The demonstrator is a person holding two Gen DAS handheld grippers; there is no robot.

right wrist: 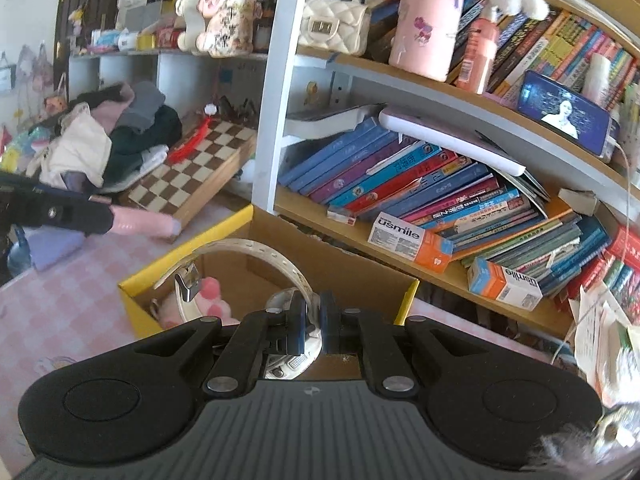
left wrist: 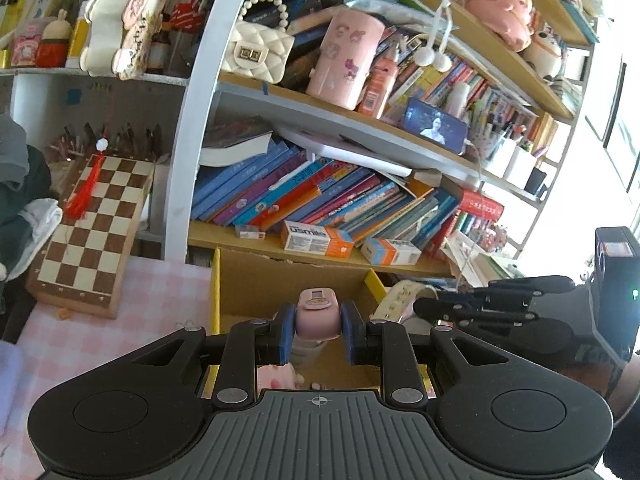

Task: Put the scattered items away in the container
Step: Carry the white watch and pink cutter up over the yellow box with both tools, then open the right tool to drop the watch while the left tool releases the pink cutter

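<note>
Pink and boxy, a small gadget (left wrist: 317, 314) sits pinched between the blue pads of the left gripper (left wrist: 318, 332), held above the open cardboard box (left wrist: 215, 280) with yellow rims. From the right wrist, the right gripper (right wrist: 313, 326) clamps a white belt (right wrist: 256, 254) whose strap arches over the box (right wrist: 168, 266), a pink plush toy (right wrist: 210, 298) lying inside.

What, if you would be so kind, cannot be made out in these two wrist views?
- Left wrist view: the cardboard box floor, hidden by the left gripper and its pink device.
- Right wrist view: the white watch face, covered by the right gripper.
- Right wrist view: the pink plush, partly hidden by the box wall.
</note>
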